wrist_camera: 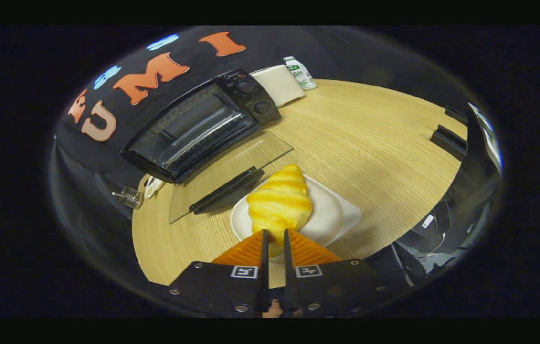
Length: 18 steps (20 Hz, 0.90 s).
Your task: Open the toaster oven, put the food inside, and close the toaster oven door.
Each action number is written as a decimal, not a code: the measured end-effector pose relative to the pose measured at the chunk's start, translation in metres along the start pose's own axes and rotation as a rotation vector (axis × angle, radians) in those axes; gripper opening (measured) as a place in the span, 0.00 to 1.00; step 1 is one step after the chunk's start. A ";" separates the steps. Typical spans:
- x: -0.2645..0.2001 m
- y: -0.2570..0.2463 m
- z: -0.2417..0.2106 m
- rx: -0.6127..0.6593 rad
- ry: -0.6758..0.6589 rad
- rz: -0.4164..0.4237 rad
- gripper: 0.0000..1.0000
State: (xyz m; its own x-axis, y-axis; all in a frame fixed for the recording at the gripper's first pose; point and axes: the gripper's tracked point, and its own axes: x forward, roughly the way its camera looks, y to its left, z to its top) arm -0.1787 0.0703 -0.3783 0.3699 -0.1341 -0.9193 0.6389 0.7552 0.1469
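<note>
Croissant (279,203) is seen on the plate (336,215), at twelve o'clock from the gripper (274,234), its long axis in line with the fingers. The fingers are nearly closed, apparently pinching its near end; firm contact cannot be confirmed. Oven (198,124), door (231,174) lowered, lies at eleven o'clock.

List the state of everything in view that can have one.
toaster oven: door open, folded down flat on the table
croissant: on the white plate, its near end pinched between the fingers
gripper: nearly shut on the croissant
bottle: upright, capped
</note>
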 end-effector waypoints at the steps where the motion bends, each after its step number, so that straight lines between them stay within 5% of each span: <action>1: -0.006 0.002 -0.004 -0.016 0.018 -0.006 0.34; 4: 0.004 0.004 -0.008 -0.062 0.028 -0.040 0.66; 7: 0.011 0.005 -0.006 -0.117 0.015 -0.074 0.75; 8: 0.012 0.000 -0.006 -0.113 0.013 -0.087 0.74; 11: 0.011 0.000 -0.008 -0.021 0.034 -0.056 0.42; 14: -0.001 0.001 -0.005 -0.013 0.004 -0.016 0.28; 18: -0.015 -0.003 0.000 -0.013 -0.018 0.042 0.24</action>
State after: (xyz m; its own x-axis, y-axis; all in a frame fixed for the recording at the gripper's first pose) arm -0.1867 0.0702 -0.3646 0.4084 -0.1141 -0.9056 0.6138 0.7687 0.1800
